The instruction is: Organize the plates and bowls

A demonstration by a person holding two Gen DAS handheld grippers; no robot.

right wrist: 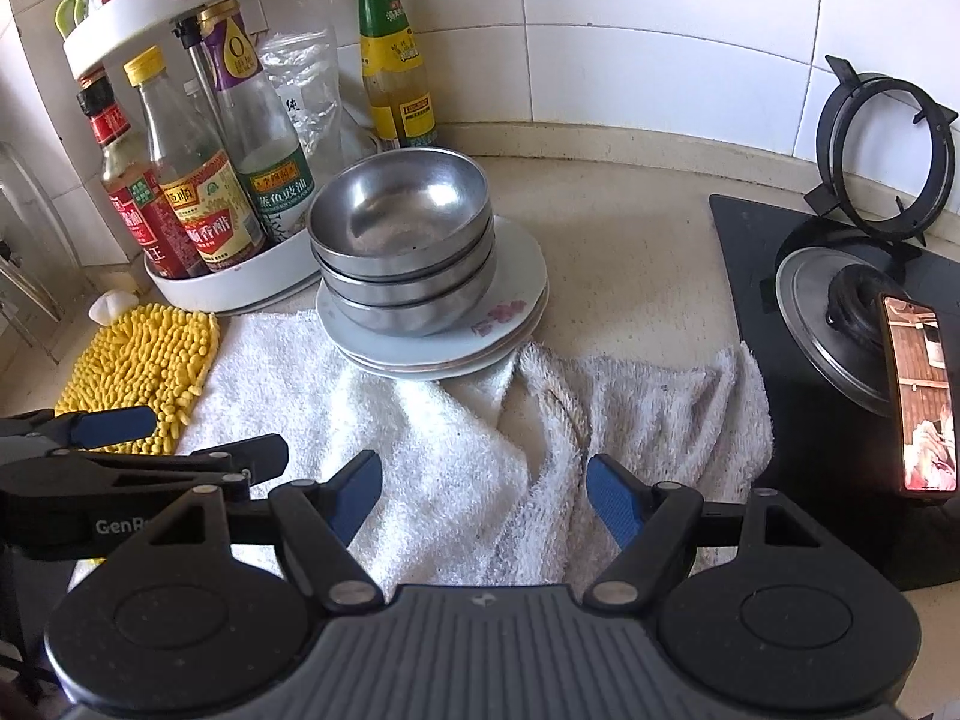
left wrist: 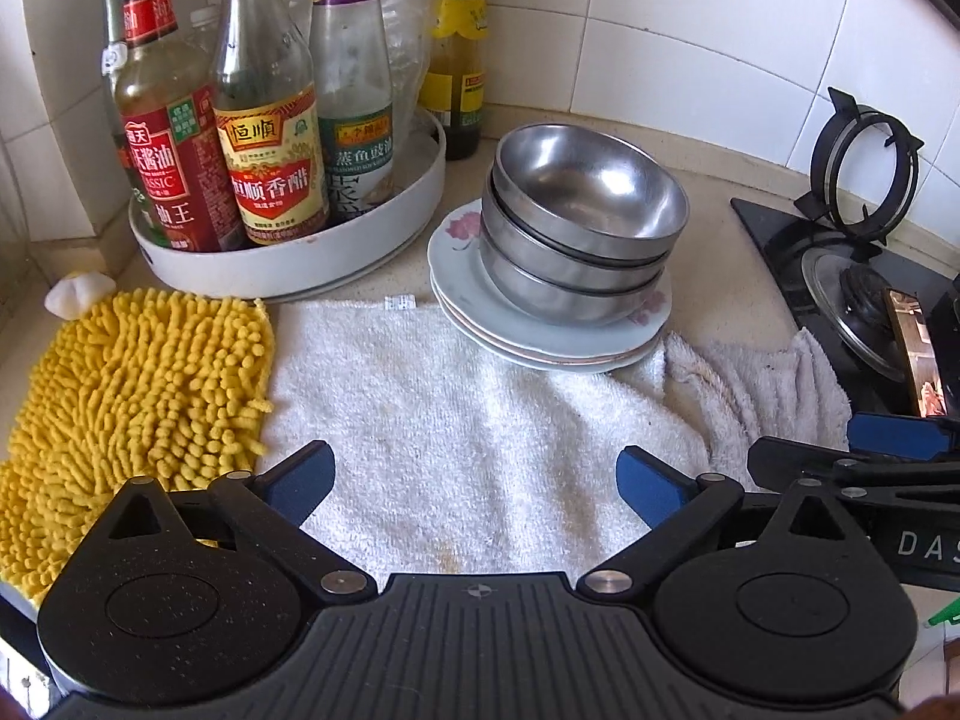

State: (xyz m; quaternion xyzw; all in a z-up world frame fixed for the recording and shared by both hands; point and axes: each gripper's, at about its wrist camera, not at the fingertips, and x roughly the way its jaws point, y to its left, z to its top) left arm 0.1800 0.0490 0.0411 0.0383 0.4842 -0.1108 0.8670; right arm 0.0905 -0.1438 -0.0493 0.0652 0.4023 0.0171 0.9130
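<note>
Left wrist view, left gripper [left wrist: 474,483]: we see its blue pads spread wide with nothing between them, hanging over the white towel [left wrist: 456,408].
Right gripper [right wrist: 485,495]: in the right wrist view its jaws stand wide apart too, empty, above a rumpled fold of the same towel.
Cut off: we get only one blue pad and part of the black linkage of the right gripper at the right edge of the left wrist view; its lettering runs out of frame.
Hidden: each gripper's own body covers the near edge of the towel and counter, so we cannot tell what lies there.
Bowls [left wrist: 585,222]: three steel bowls nested upright, dull grey with a scuffed sheen inside the top one.
Plates [left wrist: 540,324]: a stack of white plates with pink flower prints under the bowls; we count about three rims but cannot be sure.
Place of the stack: on the counter beyond the grippers, its near rim resting on the towel's far edge, just beside the white tray [left wrist: 288,252].
Tray: it holds sauce bottles [left wrist: 270,138]; the back ones are hard to make out.
Yellow mitt [left wrist: 138,396]: a shaggy cloth lying left of the towel, touching it.
Stove [right wrist: 840,312]: to the right, with a phone [right wrist: 918,396] propped on it.
</note>
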